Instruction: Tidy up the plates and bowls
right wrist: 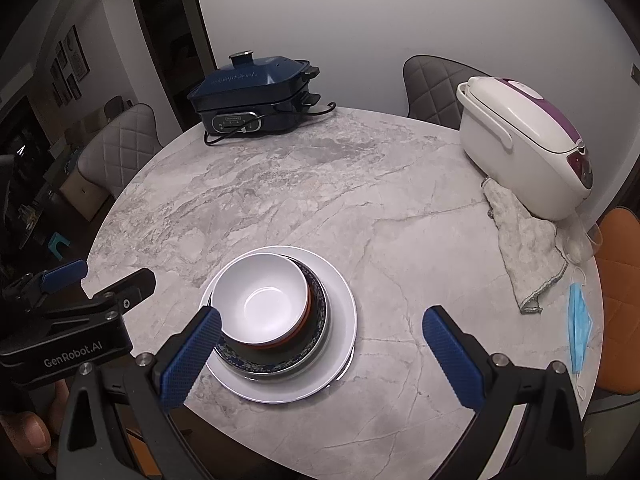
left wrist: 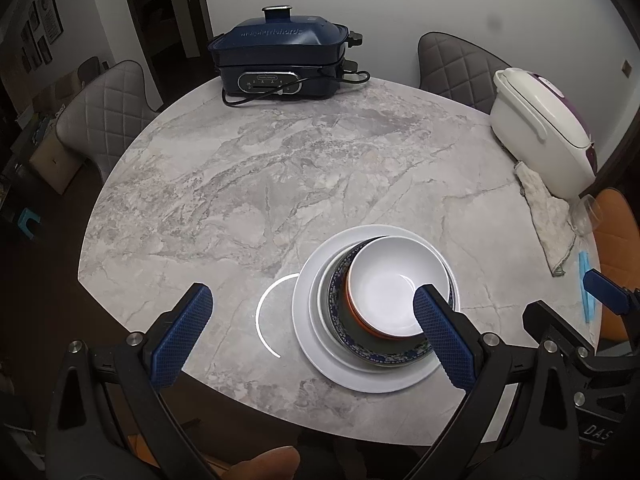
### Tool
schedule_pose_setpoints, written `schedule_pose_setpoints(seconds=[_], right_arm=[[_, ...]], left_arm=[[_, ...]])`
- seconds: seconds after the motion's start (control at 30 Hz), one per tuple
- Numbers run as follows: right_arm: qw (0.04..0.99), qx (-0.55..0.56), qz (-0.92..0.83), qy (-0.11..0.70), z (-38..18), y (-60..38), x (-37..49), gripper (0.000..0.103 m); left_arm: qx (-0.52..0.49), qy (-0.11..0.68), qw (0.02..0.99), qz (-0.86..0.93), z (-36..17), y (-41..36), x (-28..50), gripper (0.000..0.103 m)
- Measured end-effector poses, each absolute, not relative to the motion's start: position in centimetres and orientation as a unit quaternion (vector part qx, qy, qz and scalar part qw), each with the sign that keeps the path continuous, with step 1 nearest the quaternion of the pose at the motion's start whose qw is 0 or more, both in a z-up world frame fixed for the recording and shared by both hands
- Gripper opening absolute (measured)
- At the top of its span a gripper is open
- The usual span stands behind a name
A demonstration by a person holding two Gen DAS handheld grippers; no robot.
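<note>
The round marble table (right wrist: 280,168) is seen ahead of both claws, and the stack is placed near its front edge. The large white plate (right wrist: 340,320) lies at the bottom, flat on the table. On it a smaller white plate (left wrist: 316,308) is seen, then a dark blue patterned bowl (right wrist: 316,316), and on top the white bowl with an orange outside (right wrist: 262,302). This top bowl is not centred; it is shifted toward the left claw's side and looks a little tilted.

The left gripper (left wrist: 312,328) is spread wide and holds nothing; the stack is in front of its right finger. The right gripper (right wrist: 322,350) is also released and empty, with the stack just ahead of its left finger.

The stacking seems nearly finished. It is judged that the top bowl should be centred: it is best nudged gently by one finger at the rim, slowly, so that the bowls below are not pushed and the large plate is not slid toward the table edge.
</note>
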State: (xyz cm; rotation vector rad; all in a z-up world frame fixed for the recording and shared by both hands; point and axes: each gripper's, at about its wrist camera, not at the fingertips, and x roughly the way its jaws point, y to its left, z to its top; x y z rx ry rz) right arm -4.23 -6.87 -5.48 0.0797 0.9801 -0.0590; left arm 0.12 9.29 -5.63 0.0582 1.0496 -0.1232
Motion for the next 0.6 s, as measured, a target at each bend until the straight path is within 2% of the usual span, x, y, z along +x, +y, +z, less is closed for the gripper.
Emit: schedule_pose_setpoints(seconds=[0.6], right_arm=[[0.88, 0.037, -0.029, 0.472, -5.69, -6.6, -4.12, 0.103]], left_arm=[[0.03, 0.501, 0.863, -0.054, -5.97, 8.92, -0.15, 0.102]])
